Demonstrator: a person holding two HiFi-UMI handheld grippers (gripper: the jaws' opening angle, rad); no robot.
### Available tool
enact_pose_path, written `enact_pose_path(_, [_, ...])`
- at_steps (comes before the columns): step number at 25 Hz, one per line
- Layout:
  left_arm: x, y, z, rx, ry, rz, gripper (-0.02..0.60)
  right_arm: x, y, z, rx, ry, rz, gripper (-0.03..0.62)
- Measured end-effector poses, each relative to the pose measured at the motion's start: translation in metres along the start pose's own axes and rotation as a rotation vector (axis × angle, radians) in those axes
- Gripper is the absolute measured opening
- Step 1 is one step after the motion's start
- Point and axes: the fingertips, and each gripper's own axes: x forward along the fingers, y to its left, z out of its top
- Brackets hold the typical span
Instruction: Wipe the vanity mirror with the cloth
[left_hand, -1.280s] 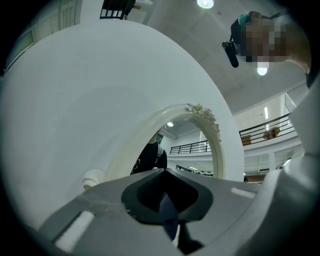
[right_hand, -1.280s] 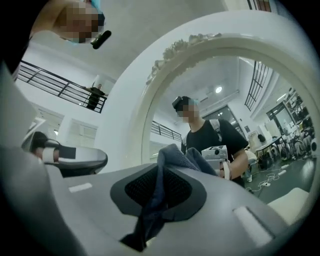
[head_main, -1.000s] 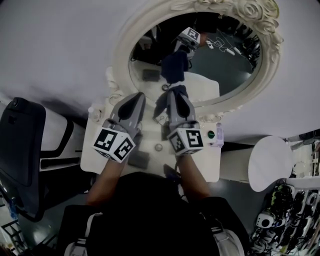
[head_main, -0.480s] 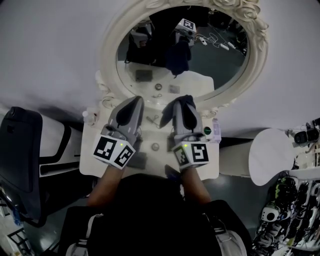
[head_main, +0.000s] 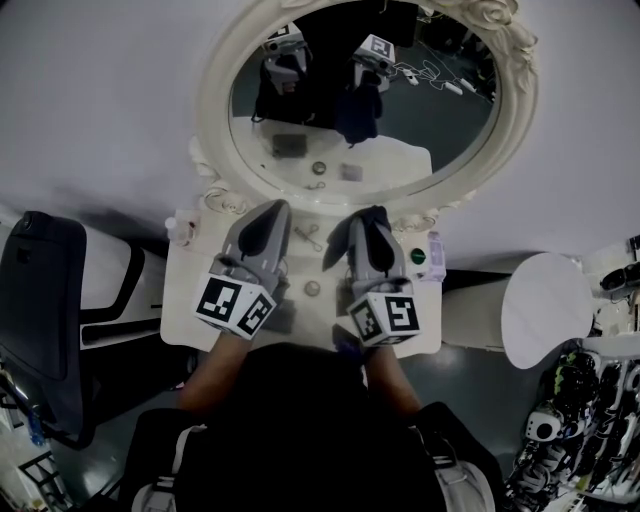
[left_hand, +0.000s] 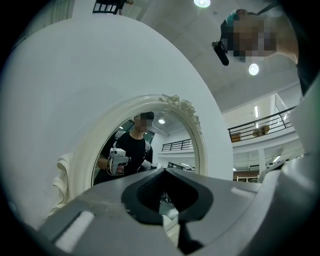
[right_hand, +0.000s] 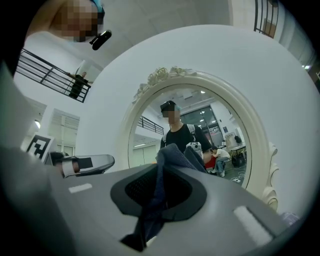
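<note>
The right tool (head_main: 374, 216) is clamped on the dark cloth (right_hand: 159, 195), just short of the mirror (head_main: 430, 120) and near its lower frame edge. The left tool (head_main: 272, 212), jaws together on nothing, hovers beside it over the white tabletop (head_main: 188, 292), with bare glass on the far side

My left gripper (left_hand: 165, 172) has its jaws pressed together with nothing between them, pointing at the vanity mirror (left_hand: 172, 135) a bit farther out. The carved white frame (left_hand: 82, 160) sits against a plain white wall (left_hand: 75, 70). The glass reflects a person (left_hand: 132, 147) in a black top.
</note>
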Motion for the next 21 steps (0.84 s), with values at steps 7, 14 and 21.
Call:
enact_pose_path(7, [-0.003, -0.001, -0.005, -0.005, 0.006, 0.008, 0.002, -0.005, 0.002, -0.004, 0.006, -0.001, 0.0, 0.037])
enact_pose_path(14, [-0.006, -0.004, -0.007, -0.008, 0.009, 0.003, 0.002, -0.011, 0.003, -0.002, -0.001, -0.012, -0.005, 0.037])
enact_pose_path(21, [-0.009, -0.005, -0.006, -0.012, 0.006, 0.0, 0.002, -0.016, 0.005, 0.0, -0.011, -0.019, -0.01, 0.037])
